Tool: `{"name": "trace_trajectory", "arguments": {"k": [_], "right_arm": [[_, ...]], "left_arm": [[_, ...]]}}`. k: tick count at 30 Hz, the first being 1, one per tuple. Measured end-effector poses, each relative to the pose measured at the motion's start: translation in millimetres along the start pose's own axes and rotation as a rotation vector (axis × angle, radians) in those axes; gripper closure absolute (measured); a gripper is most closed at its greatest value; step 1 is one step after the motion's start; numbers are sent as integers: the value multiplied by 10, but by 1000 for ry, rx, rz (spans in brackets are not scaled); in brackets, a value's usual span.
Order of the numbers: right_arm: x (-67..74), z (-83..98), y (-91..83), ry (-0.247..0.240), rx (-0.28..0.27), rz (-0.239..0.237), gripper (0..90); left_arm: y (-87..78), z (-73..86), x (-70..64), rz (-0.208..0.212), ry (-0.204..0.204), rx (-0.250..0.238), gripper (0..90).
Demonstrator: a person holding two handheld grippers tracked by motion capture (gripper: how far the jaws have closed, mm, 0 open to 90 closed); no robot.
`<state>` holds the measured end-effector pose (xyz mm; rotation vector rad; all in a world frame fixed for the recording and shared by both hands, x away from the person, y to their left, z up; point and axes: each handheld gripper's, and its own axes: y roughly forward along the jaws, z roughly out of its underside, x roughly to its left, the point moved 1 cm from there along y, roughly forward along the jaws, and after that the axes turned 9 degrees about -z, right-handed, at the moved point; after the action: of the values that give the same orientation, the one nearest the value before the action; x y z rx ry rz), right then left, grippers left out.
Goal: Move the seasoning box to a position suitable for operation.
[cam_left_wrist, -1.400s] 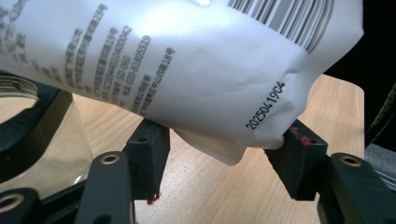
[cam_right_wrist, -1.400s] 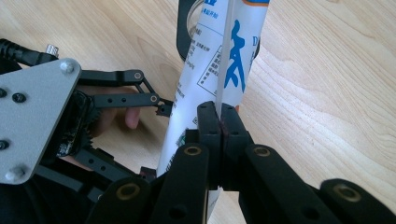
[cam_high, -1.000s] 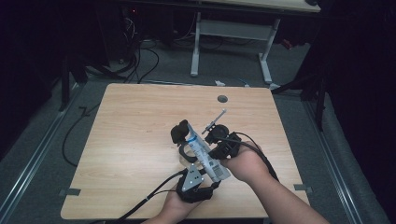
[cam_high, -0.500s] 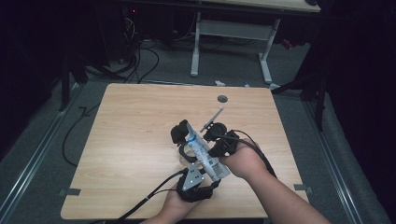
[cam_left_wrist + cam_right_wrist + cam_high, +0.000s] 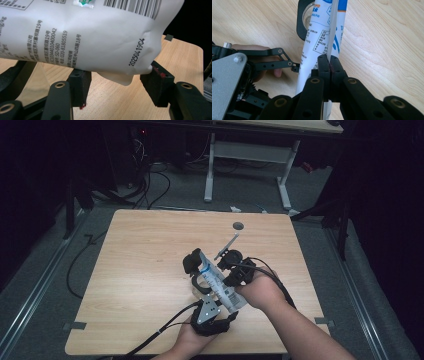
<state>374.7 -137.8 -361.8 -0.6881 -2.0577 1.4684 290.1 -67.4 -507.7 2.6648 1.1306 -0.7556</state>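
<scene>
Overhead, a person's two forearms enter from the near edge of a light wooden table [image 5: 150, 250], each hand carrying a two-jaw gripper. Both grippers meet on a white printed pouch [image 5: 216, 281] held near the middle of the table, slightly toward its near side and right of centre, above the tabletop.

Left gripper [image 5: 196, 270]: its grey three-cornered plate [image 5: 208, 310] lies just in front of the left hand [image 5: 197, 337], and a black cable trails off toward the near-left edge. In the left gripper view the pouch [image 5: 82, 35] spans the space between the two black jaws, which stand apart; the right-hand pad [image 5: 157, 86] touches the pouch's crumpled lower corner beside a printed date code, and the left-hand pad [image 5: 79, 86] sits directly under the pouch's lower edge. Whether the pads actually press on it cannot be told.

Right gripper [image 5: 231, 264]: held in the right hand [image 5: 261, 290], just right of the pouch. In the right gripper view its jaws are brought together and clamp a thin flat edge of the pouch [image 5: 322, 40], which rises upright between the pads [image 5: 323, 65].

A small dark round hole [image 5: 238, 225] lies in the far part of the tabletop, well apart from the hands.
</scene>
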Motion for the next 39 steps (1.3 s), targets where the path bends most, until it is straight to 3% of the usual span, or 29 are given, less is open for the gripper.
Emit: {"name": "trace_trajectory", "arguments": {"k": [39], "right_arm": [[9, -61, -52, -18, -15, 29, 900]], "left_arm": [[30, -41, -80, 10, -41, -20, 446]]}}
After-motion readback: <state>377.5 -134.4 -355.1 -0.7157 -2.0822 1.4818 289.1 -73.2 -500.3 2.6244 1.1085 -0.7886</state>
